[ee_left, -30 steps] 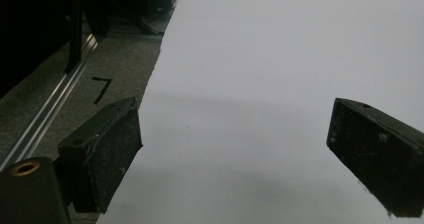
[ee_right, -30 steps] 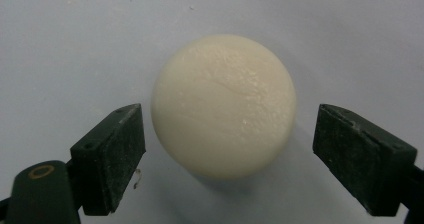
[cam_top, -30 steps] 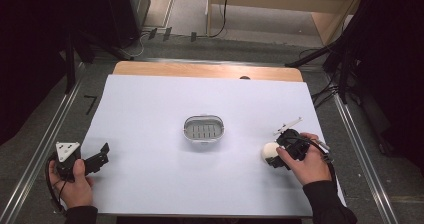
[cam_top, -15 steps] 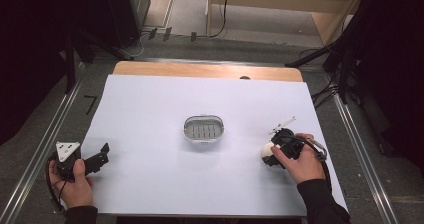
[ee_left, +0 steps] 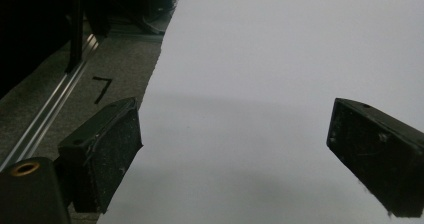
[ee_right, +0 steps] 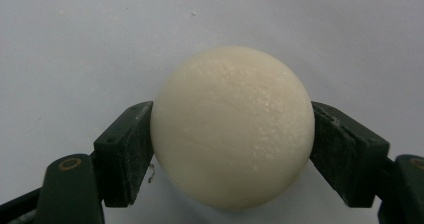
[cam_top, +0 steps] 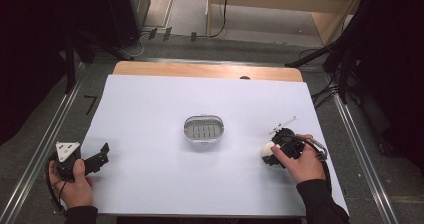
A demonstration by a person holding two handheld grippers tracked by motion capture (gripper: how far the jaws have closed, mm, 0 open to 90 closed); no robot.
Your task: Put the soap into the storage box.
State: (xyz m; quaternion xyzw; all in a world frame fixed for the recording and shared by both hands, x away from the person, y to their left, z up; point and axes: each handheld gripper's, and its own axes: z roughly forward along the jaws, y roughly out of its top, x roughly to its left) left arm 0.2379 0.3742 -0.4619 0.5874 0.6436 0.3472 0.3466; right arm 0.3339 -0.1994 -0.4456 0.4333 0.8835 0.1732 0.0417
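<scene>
A cream-white ball (ee_right: 232, 126) rests on the white sheet, right of the table's middle. My right gripper (ee_right: 232, 151) is shut on it, with a black pad (ee_right: 127, 151) pressed against each side. Its jaws have just been closing around the ball. In the high view the ball (cam_top: 266, 151) shows at the tip of the right gripper (cam_top: 272, 153), held in the person's right hand. My left gripper (cam_top: 102, 154) lies low at the near left corner of the sheet. Its jaws stand wide open (ee_left: 235, 149) over bare sheet with nothing between them.
An oval metal dish (cam_top: 187, 130) with a slotted bottom sits in the middle of the white sheet (cam_top: 150, 109). A wooden strip of table (cam_top: 200, 70) shows at the far edge. Grey floor with metal rails (cam_top: 45, 144) runs along both sides.
The right gripper's jaws have come together around the ball, with the hand settling over it. The left hand and its gripper have stayed where they were.
</scene>
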